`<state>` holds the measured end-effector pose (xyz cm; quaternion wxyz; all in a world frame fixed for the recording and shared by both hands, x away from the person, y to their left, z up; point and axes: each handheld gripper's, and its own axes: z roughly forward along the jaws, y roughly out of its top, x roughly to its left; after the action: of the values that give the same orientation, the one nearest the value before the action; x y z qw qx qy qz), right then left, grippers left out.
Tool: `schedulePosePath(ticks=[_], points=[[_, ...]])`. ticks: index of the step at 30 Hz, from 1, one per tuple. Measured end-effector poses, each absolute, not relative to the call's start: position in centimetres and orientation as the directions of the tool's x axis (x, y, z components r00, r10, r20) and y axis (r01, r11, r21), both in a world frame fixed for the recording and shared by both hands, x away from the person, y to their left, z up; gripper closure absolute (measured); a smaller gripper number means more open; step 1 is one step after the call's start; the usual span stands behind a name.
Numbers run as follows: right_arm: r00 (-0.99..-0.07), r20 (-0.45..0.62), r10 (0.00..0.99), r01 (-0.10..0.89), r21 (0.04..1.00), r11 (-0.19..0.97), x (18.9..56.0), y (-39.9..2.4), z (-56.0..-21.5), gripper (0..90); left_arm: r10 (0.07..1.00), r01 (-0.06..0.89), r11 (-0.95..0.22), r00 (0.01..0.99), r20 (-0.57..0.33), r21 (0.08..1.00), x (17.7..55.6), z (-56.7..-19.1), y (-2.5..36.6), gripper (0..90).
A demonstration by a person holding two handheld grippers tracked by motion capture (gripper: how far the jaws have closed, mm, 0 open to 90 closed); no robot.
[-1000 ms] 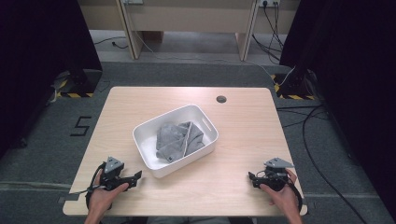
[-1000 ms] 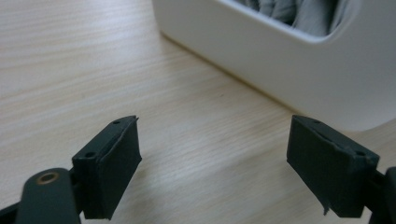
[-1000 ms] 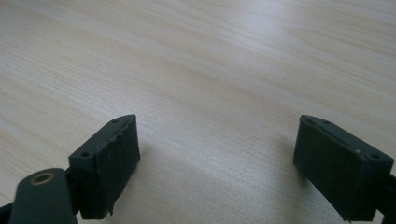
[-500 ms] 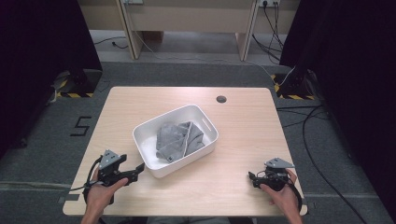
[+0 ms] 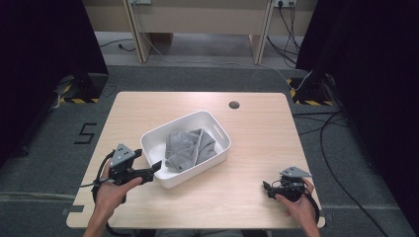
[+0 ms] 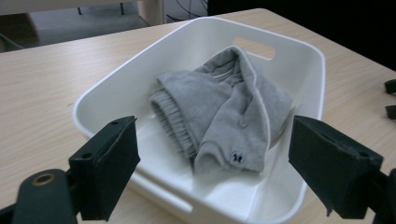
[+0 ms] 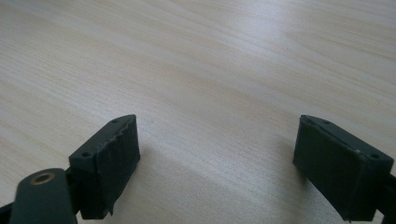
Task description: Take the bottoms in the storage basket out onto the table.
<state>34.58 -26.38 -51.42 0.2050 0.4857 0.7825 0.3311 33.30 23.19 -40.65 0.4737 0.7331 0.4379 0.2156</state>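
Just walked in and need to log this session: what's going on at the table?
A person holds a hand-held gripper in each hand at a wooden table. The left hand-held gripper is open and points at the near end of a white bin that holds a crumpled grey garment; it grips nothing. The right hand-held gripper, also open, sits low over bare table near the front right corner.

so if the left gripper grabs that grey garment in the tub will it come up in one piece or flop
Probably flop: the grey garment lies folded and soft in the white tub, so layers may unfold. It looks light; the open left gripper should lift it easily.
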Motion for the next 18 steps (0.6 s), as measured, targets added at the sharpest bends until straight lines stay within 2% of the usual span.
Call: schedulePosePath(ticks=[18], points=[[-0.444,-0.002,0.896,0.624,0.717,0.311,34.7,-26.4,-51.4,14.8,0.800,0.413,-0.212,0.594,-0.085,0.886,37.7,-39.1,19.7,14.3]])
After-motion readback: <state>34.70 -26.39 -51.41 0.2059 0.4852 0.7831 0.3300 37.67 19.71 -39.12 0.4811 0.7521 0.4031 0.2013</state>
